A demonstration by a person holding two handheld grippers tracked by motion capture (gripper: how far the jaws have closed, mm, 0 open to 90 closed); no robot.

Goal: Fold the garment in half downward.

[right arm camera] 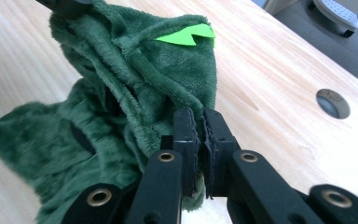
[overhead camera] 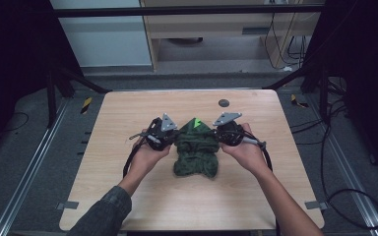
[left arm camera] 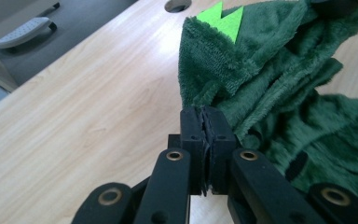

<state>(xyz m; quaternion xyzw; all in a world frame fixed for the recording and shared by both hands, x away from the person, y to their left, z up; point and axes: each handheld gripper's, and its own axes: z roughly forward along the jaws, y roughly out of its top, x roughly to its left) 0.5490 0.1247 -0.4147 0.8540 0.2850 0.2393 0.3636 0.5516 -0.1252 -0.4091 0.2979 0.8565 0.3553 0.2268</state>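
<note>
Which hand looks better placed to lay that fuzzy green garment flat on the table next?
Neither clearly. The left claw and the right claw are each shut on an opposite edge of the green garment, level with each other above the wooden table. Likely both lower together.

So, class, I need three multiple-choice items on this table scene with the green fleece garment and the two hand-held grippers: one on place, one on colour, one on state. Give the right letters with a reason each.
1. Where does the green fleece garment lie?
A. on the floor
B. on the wooden table, between the two grippers
C. hanging off the table's far edge

2. What colour is the jagged patch on the garment?
A. red
B. white
C. bright green

3. How do the jaws of the left gripper and the right gripper stand?
A. both shut on the garment's edge
B. both wide open
C. one open, one shut

Answers: 1 B, the high view shows it mid-table between the hands. 2 C, it is vivid lime against dark fleece. 3 A, each gripper view shows closed jaws pinching fleece.
</note>
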